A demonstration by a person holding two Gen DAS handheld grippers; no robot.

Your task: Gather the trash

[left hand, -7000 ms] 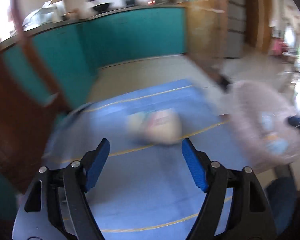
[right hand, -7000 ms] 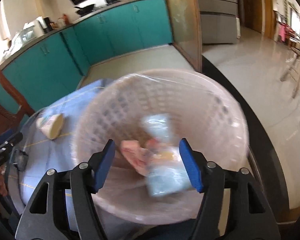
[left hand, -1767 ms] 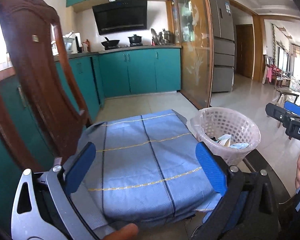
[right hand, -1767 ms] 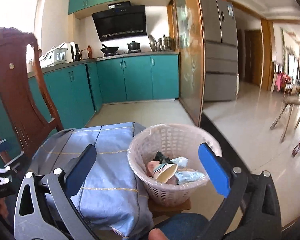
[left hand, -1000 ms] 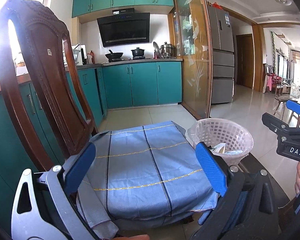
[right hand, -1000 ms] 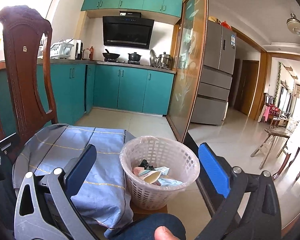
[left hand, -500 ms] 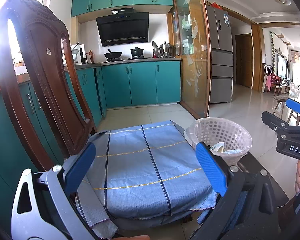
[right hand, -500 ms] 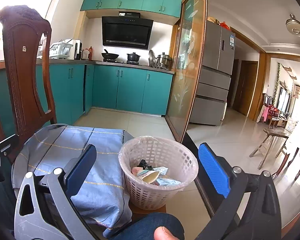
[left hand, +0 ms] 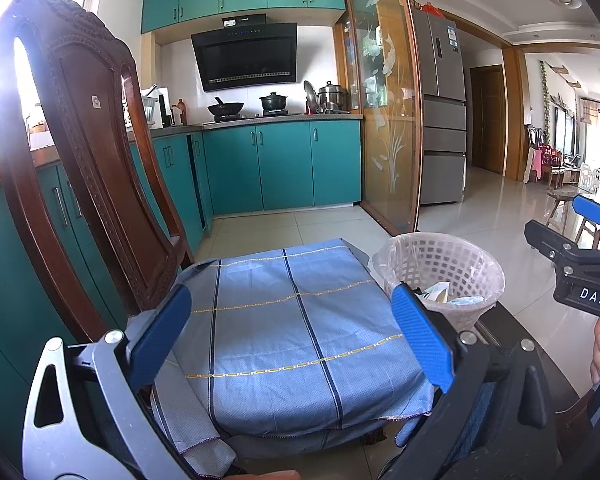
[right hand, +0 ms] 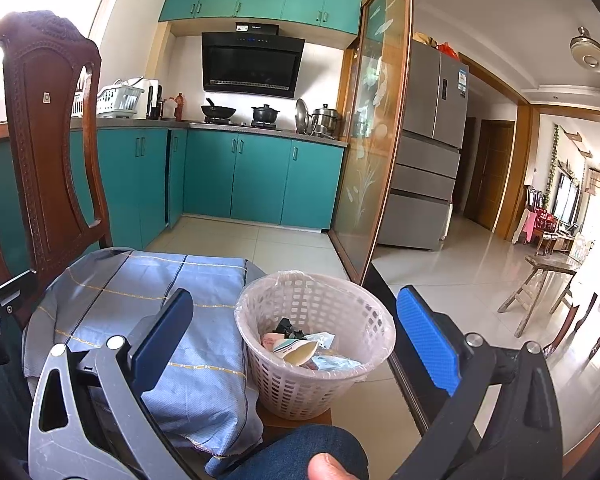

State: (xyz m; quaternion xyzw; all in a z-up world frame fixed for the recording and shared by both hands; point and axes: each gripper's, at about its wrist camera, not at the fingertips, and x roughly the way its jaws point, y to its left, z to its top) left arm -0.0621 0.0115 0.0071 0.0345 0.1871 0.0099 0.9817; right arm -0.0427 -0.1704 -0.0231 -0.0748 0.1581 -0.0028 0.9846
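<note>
right wrist view: right tool [right hand: 292, 340] wide open, empty; left tool [left hand: 292, 336] likewise. crumpled paper and plastic trash [right hand: 304, 350] sits in white plastic lattice basket [right hand: 340, 388] beside blue checked cloth tabletop [left hand: 284, 320]. trash looks light, soft, crushable; pinch a wrapper edge.

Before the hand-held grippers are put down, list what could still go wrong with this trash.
1. The white plastic lattice basket stands at the edge of a small wooden stand beside the blue checked cloth; a knock might tip it.
2. The cream paper cup lies on top of the wrappers and may spill out.
3. The cloth overhangs its front edge, so an open hand-held gripper could snag it.
</note>
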